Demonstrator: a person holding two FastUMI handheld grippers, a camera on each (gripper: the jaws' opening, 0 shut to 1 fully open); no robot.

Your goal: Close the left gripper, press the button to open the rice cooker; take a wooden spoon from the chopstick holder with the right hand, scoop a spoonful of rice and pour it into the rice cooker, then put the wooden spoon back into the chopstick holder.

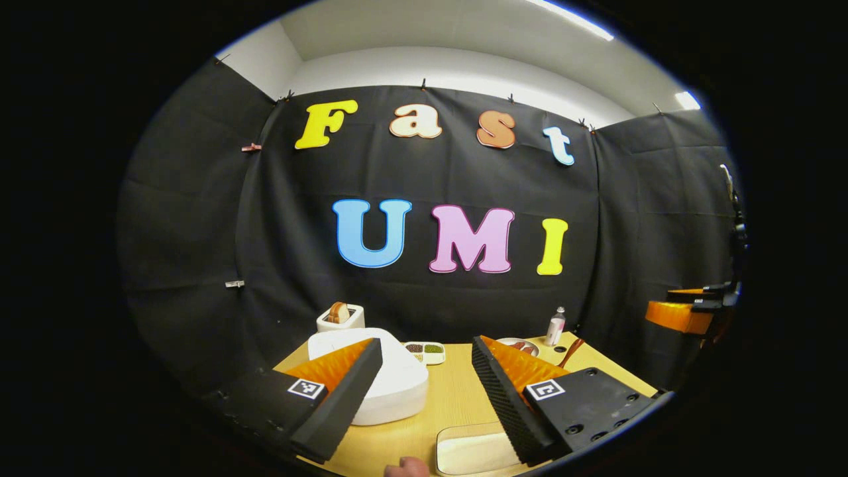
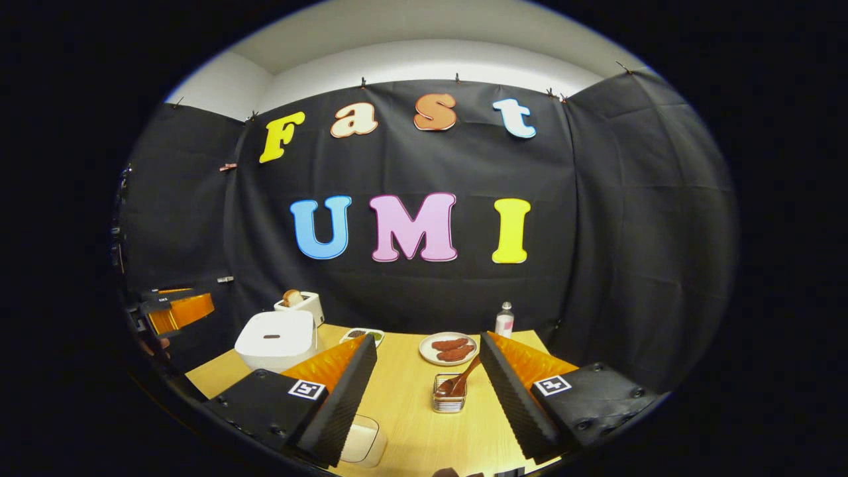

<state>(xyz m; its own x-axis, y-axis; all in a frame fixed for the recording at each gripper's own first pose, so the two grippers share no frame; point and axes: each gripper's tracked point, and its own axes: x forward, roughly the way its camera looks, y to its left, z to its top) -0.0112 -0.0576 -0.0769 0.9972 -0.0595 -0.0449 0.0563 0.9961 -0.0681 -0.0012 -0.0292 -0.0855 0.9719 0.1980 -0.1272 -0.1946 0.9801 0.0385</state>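
The white rice cooker [image 1: 391, 377] sits lid-down at the table's left, just beyond my left gripper's [image 1: 428, 342] left finger; the jaws stand wide open and hold nothing. In the right gripper view the cooker [image 2: 275, 339] is at the far left. A wire-mesh chopstick holder [image 2: 449, 394] stands between the open fingers of my right gripper [image 2: 428, 336], a little way ahead, with the wooden spoon [image 2: 464, 377] leaning in it. A shallow container of rice [image 1: 474, 450] lies near the front edge, partly under the left gripper's right finger.
At the back of the wooden table [image 2: 411, 404] are a toaster with bread [image 2: 301, 306], a small divided dish [image 2: 366, 334], a plate of sausages [image 2: 449, 349] and a small bottle [image 2: 505, 319]. A hand [image 1: 405, 468] shows at the table's front edge.
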